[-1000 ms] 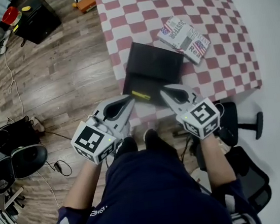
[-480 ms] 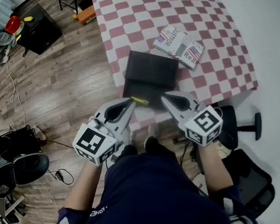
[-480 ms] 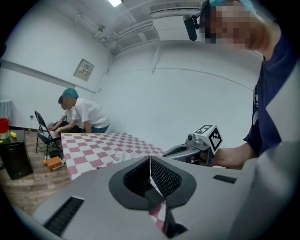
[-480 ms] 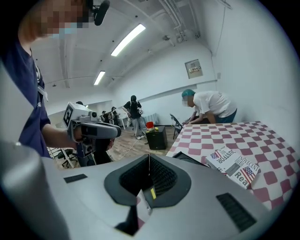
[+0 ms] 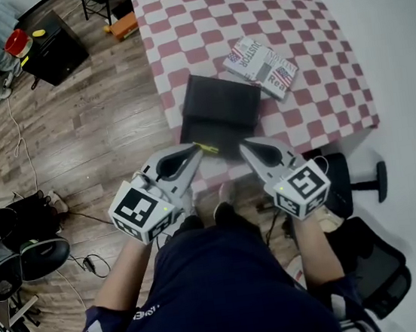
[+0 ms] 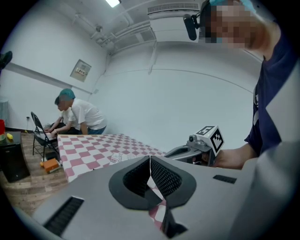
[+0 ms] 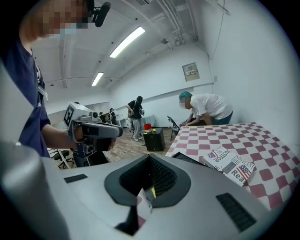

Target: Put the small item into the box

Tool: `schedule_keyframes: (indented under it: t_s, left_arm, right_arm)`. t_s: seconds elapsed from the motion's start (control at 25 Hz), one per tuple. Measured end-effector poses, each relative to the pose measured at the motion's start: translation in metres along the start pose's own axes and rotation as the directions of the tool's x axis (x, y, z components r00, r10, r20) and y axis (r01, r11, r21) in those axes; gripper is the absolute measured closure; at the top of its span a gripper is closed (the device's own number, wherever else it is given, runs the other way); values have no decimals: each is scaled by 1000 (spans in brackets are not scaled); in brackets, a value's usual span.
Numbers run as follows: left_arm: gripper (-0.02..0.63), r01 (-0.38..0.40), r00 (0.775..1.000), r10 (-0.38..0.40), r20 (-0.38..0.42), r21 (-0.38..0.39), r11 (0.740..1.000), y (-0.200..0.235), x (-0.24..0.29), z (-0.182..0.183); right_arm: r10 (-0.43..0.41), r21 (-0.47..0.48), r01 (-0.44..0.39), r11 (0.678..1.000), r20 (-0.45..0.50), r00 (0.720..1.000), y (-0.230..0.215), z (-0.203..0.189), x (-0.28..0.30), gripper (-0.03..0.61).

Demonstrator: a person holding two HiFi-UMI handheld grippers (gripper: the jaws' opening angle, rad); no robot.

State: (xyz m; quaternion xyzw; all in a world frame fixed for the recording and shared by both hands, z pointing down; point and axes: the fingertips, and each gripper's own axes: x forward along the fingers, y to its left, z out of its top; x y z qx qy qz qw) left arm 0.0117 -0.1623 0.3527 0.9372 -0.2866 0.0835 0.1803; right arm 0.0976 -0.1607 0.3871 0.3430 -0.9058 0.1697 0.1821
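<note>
Checkered counter [image 5: 248,12] at twelve o'clock carries a black box [image 5: 219,107] and magazine [image 5: 260,67]; wood floor [image 5: 87,116] at nine o'clock; left gripper [image 5: 200,149] and right gripper [image 5: 242,147] have jaws pressed together, empty.

Table [image 5: 195,11] far half open; box [image 5: 219,107], booklet [image 5: 260,67] nearer.

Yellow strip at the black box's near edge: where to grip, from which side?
Pinch the yellow strip across its narrow width at mid-length, coming from above at the table's near side. It lies flat and slim along the black box's near edge. The left hand-held gripper is nearest, but shut, so open it first. Thickness is too small to judge.
</note>
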Motion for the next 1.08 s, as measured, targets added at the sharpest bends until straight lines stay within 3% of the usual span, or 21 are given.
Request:
schedule_keyframes:
  t_s: [1.08]
  left_arm:
    - [578,6,1000,-6,18,3,1000,-11,-8,-8]
  right_arm:
    - [6,-21,-7,1000,-46,999,16,-16,-1,561]
